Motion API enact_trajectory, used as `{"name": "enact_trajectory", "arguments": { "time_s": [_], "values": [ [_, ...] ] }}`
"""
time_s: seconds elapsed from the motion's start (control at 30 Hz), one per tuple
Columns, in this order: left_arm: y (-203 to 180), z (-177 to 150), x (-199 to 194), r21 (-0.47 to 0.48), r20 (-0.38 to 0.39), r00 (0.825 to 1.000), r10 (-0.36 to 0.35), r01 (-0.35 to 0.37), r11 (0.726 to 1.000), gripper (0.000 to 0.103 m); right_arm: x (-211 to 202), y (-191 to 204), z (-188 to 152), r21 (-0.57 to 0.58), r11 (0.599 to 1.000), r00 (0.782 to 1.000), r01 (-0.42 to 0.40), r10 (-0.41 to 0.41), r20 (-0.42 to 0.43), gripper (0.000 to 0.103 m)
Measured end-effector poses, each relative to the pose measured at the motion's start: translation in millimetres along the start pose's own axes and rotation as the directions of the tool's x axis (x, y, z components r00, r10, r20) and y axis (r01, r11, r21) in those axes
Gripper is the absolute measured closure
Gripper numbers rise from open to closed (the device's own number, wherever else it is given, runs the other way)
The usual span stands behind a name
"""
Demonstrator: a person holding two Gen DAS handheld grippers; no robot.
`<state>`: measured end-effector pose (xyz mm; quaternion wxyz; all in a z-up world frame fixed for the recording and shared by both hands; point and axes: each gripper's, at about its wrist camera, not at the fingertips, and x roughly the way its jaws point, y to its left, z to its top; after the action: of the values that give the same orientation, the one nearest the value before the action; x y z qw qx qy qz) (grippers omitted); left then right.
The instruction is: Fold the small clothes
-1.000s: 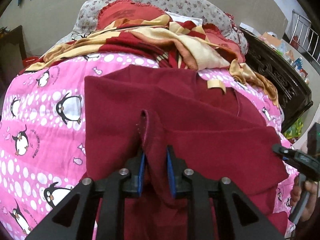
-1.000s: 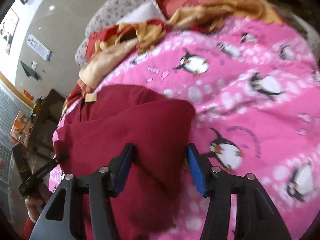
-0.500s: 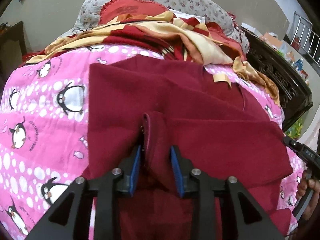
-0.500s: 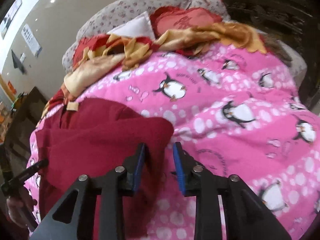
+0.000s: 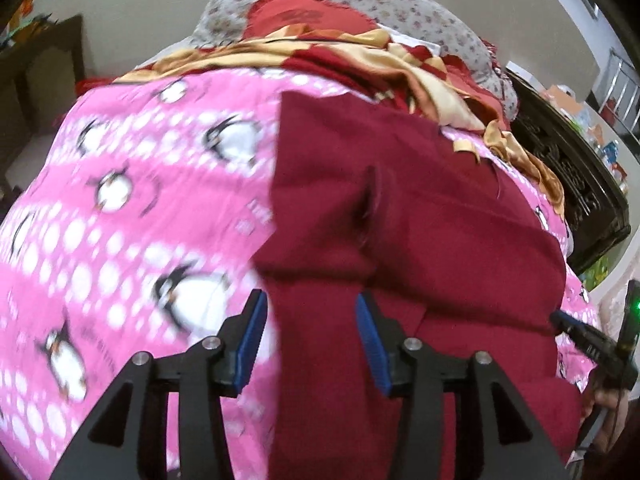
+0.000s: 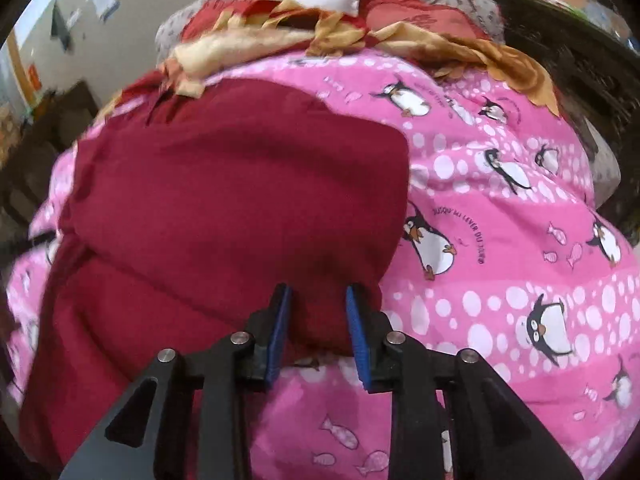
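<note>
A dark red garment (image 5: 420,220) lies partly folded on a pink penguin bedcover (image 5: 140,200). My left gripper (image 5: 310,304) hangs over its left edge. Its jaws are opening; red cloth lies between them but the pads stand clear of it. A small pinched ridge (image 5: 370,200) stands up in the cloth ahead. In the right wrist view the garment (image 6: 240,200) fills the left half, and my right gripper (image 6: 317,296) is shut on the thick folded edge at its near right corner. The right gripper (image 5: 576,332) also shows at the far right of the left wrist view.
A crumpled yellow and red blanket (image 5: 380,56) and a floral pillow (image 5: 400,4) lie at the head of the bed. Dark carved wooden furniture (image 5: 568,176) stands along the right side. The pink bedcover (image 6: 500,240) spreads to the right of the garment.
My left jaws have spread and let go of the pinched ridge, and the gripper has slid toward the garment's left edge. The right jaws have narrowed onto the folded edge, and that gripper has rolled.
</note>
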<state>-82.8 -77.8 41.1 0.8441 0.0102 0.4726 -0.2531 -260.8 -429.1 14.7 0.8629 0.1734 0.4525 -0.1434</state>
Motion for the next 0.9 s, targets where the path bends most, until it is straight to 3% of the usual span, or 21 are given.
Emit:
{"name": "enact_trajectory", "arguments": {
  "time_s": [0.1,0.33,0.5,0.6,0.9],
  "values": [
    [11,-15,-10,-0.005,-0.010,1.000,0.013,-0.013,1.000,0.045,-18,-1,-1,0.024,1.000,0.999,-0.009,0.008,0.033,0.065],
    [23,-43,-22,-0.043,-0.039,0.999,-0.001,-0.001,0.999,0.044,-44,-6,-16,0.081,0.996,0.997,-0.038,0.033,0.064,0.061],
    [17,-67,-32,-0.004,-0.063,0.998,-0.025,0.025,1.000,0.036,-57,-12,-41,0.128,0.986,0.993,-0.110,0.105,0.048,0.054],
    [14,-78,-32,0.008,-0.079,0.996,-0.038,0.038,0.999,0.035,-53,-15,-48,0.151,0.972,0.984,-0.177,0.175,0.026,0.054],
    [13,-88,-33,-0.023,-0.092,0.994,-0.055,0.053,0.998,0.035,-12,-1,-35,0.205,0.958,0.977,-0.201,0.211,-0.024,0.054]
  ]
}}
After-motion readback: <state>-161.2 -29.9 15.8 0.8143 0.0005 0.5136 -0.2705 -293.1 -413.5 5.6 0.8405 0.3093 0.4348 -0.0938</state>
